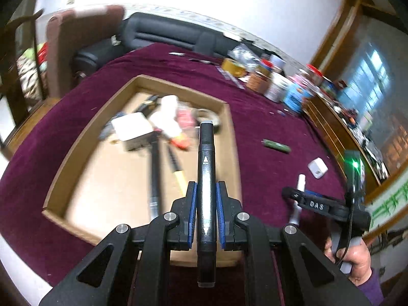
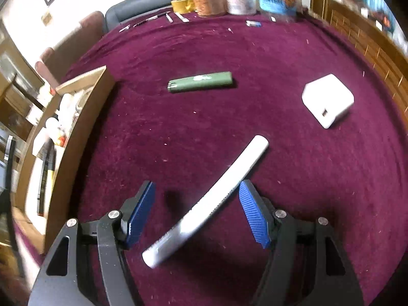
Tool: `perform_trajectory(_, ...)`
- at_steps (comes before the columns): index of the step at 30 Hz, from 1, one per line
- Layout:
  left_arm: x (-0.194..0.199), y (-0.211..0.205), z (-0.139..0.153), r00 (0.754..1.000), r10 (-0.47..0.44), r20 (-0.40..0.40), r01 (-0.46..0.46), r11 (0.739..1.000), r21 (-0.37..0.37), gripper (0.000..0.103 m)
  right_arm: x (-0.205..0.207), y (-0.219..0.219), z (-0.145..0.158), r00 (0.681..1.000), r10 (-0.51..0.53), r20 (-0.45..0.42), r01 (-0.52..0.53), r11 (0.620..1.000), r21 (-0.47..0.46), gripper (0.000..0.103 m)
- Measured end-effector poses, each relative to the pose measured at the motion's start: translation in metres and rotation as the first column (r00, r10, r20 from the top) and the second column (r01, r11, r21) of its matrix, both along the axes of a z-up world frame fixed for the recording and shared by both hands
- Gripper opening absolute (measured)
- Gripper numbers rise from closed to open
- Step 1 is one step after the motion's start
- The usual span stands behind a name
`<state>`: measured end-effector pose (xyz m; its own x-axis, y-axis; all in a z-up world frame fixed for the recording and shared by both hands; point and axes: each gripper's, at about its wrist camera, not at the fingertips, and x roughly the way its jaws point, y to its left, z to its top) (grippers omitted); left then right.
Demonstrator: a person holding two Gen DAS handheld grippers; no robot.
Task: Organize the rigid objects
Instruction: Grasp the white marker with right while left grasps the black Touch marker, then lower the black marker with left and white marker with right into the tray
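Over the box (image 1: 142, 83), our left gripper (image 1: 206, 193) pinches a black marker (image 1: 206, 153); our right gripper (image 2: 197, 196), spread wide, straddles the white tube (image 2: 219, 191) on the cloth (image 2: 178, 140). We judge: lower the marker inside before releasing, square the right pads across the tube.

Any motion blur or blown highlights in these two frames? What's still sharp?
Left wrist: box contents and far clutter smeared, the wall blown out; the black marker in the left hand-held gripper stays crisp. Right wrist: edges smeared, white pen between the open right hand-held gripper fingers slightly soft, green lighter and white charger sharp.
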<state>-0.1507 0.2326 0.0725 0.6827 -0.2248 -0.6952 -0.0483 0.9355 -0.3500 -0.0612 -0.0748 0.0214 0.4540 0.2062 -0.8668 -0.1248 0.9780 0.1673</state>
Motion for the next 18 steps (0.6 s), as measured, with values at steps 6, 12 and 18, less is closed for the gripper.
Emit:
perform_trajectory(6, -0.008, 0.035, -0.016, 0.997, 0.074, -0.035, -0.075, 0.997, -0.016, 0.012, -0.015, 0.007, 0.0, 0.996, 0.017, 0.089, -0.004, 0.991, -0.137, 0.013)
perform_trajectory(12, -0.007, 0.052, -0.028, 0.991, 0.116, -0.069, -0.119, 0.992, -0.037, 0.012, -0.018, -0.009, 0.007, 0.997, 0.006, 0.078, -0.007, 1.0, 0.023, 0.012)
perform_trajectory(18, -0.006, 0.048, -0.028, 0.991, 0.117, -0.07, -0.118, 0.993, -0.016, 0.012, -0.021, 0.001, 0.025, 0.995, 0.033, 0.099, -0.043, 0.994, 0.104, 0.012)
